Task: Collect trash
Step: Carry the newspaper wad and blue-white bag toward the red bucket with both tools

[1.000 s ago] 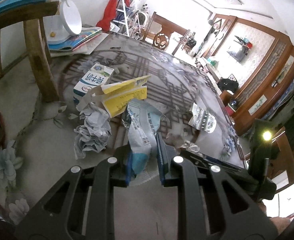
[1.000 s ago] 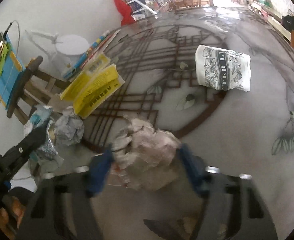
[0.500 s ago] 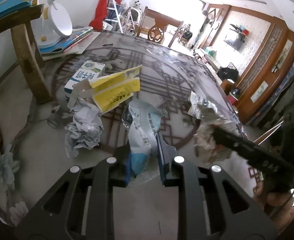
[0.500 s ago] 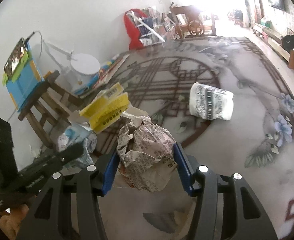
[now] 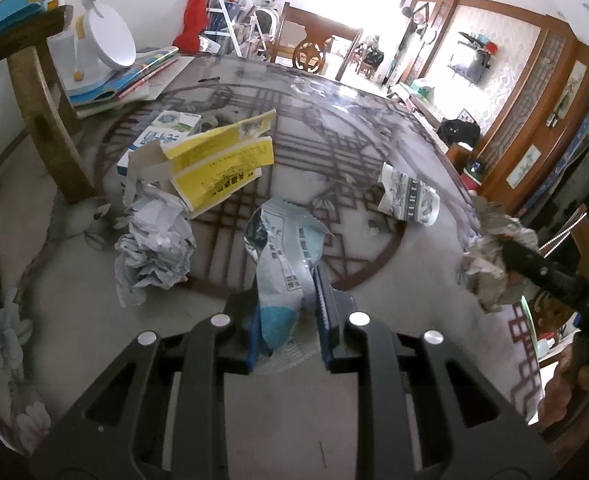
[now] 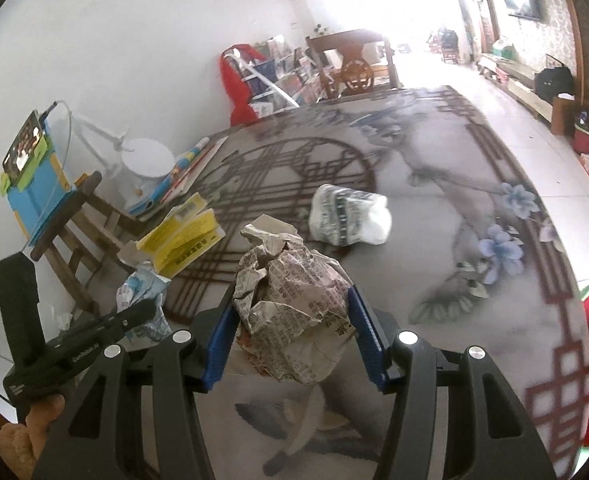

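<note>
A crumpled newspaper ball (image 6: 294, 312) sits clamped between the blue pads of the right gripper (image 6: 294, 328), raised above the patterned carpet (image 6: 454, 240); the fingers (image 6: 364, 340) press it from both sides. A torn blue-and-white foil wrapper (image 5: 284, 264) is pinched in the left gripper (image 5: 288, 320), whose fingers (image 5: 322, 300) are clenched tight on its lower part, the torn upper end standing free above them. Remaining on the carpet: a crumpled white paper wad (image 5: 154, 248) just beside a flattened yellow carton (image 5: 218, 160), which overlaps a white-and-green milk box (image 5: 162, 132); a printed paper cup (image 5: 408, 200) lies on its side, well apart to the right. A wooden stool (image 5: 38, 80) stands at the carpet's left edge, with a white desk lamp (image 5: 98, 36) on stacked books behind it.
</note>
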A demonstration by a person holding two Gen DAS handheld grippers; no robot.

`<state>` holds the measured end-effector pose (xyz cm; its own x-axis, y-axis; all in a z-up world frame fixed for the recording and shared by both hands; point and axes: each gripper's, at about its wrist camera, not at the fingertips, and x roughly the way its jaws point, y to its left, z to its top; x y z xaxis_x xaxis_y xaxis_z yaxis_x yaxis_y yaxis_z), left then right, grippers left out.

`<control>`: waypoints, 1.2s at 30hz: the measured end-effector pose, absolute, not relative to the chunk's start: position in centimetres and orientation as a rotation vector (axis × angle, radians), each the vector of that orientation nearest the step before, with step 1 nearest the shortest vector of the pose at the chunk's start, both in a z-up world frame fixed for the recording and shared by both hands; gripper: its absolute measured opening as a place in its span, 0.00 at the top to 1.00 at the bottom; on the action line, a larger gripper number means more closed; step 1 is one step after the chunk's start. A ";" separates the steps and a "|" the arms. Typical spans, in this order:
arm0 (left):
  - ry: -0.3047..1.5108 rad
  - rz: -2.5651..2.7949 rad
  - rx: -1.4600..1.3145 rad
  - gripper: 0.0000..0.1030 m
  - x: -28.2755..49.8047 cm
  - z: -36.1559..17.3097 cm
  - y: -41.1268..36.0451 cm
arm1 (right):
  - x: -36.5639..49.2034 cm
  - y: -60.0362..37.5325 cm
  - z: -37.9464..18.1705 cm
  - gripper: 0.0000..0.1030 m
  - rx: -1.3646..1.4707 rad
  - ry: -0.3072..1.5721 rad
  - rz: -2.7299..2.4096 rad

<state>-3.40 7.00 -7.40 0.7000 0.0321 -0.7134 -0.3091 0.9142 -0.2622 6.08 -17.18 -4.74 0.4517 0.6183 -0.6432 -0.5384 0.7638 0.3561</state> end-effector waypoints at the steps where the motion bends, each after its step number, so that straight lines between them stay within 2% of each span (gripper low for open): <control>1: 0.778 0.194 -0.379 0.80 -3.4 -7.4 6.8 | 6.0 -17.5 -4.7 0.49 0.106 0.834 0.711; 23: 0.825 0.213 -0.259 0.80 -2.8 -8.6 4.8 | 4.4 -27.0 -3.6 0.48 0.157 0.761 0.593; 36: 0.861 0.085 -0.235 0.80 -2.0 -8.4 -0.9 | 4.4 -30.8 -3.5 0.48 0.230 0.763 0.552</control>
